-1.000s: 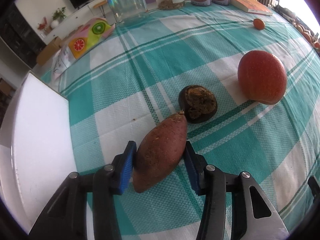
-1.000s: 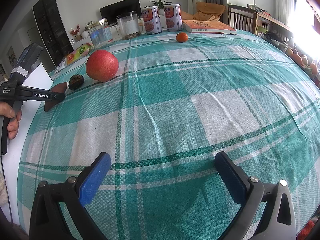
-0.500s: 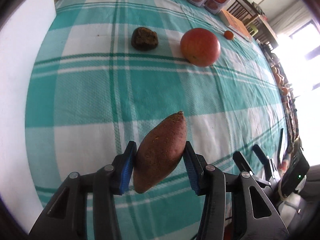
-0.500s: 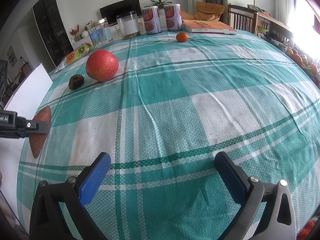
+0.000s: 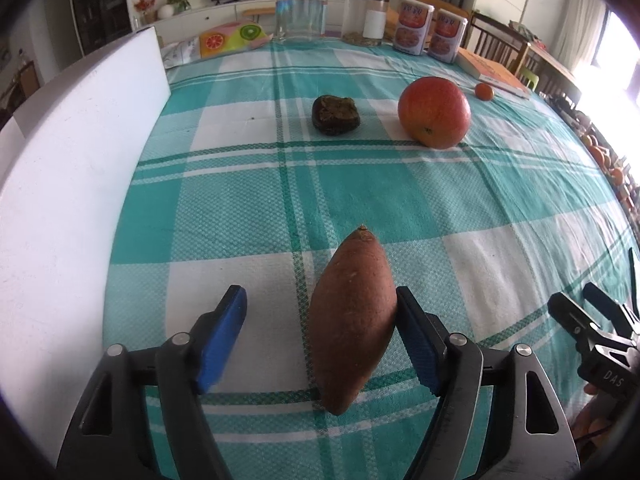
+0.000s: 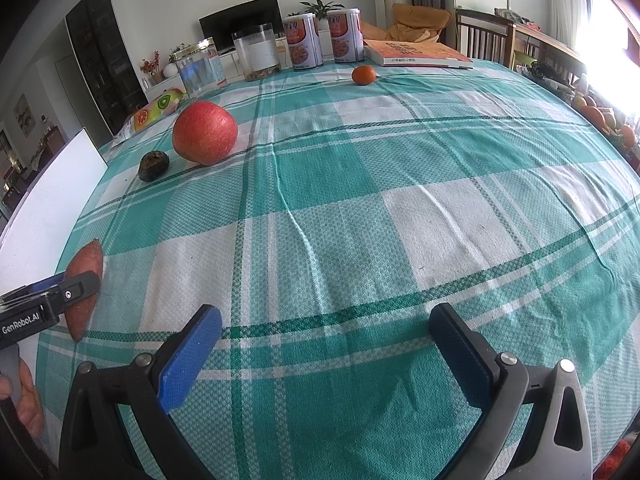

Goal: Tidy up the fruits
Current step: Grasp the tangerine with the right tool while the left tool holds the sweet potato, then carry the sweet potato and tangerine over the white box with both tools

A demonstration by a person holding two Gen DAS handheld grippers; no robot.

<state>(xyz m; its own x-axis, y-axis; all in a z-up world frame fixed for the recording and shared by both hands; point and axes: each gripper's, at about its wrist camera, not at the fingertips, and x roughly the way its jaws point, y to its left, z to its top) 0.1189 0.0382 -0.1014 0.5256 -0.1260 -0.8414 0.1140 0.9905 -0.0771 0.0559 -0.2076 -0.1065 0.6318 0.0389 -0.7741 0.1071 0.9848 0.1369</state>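
Since the earlier frame the left gripper (image 5: 320,340) has swung to face the far jars, and its jaws have parted: the left pad now stands clear of the sweet potato (image 5: 352,320), which touches only the right pad.

Surface (image 6: 400,208), checked cloth: fills both views; wrinkles run through the centre of the right wrist view.

White board (image 5: 60,184): left edge of the left wrist view, just beside the release spot.

Right gripper (image 6: 328,356): bottom centre of its own view, jaws wide apart, holding nothing.

Sweet potato: lower centre of the left wrist view. Whether it rests fully on the cloth cannot be told. Risk: pressed against one pad, it may roll or be dragged as the tool withdraws, likely toward the near edge.

Red apple (image 5: 434,112): upper right, free-standing; a nudge would roll it.

Dark fruit (image 5: 335,115): upper centre, beside the apple.

Small orange (image 6: 363,75): far, near the book; easily overlooked.
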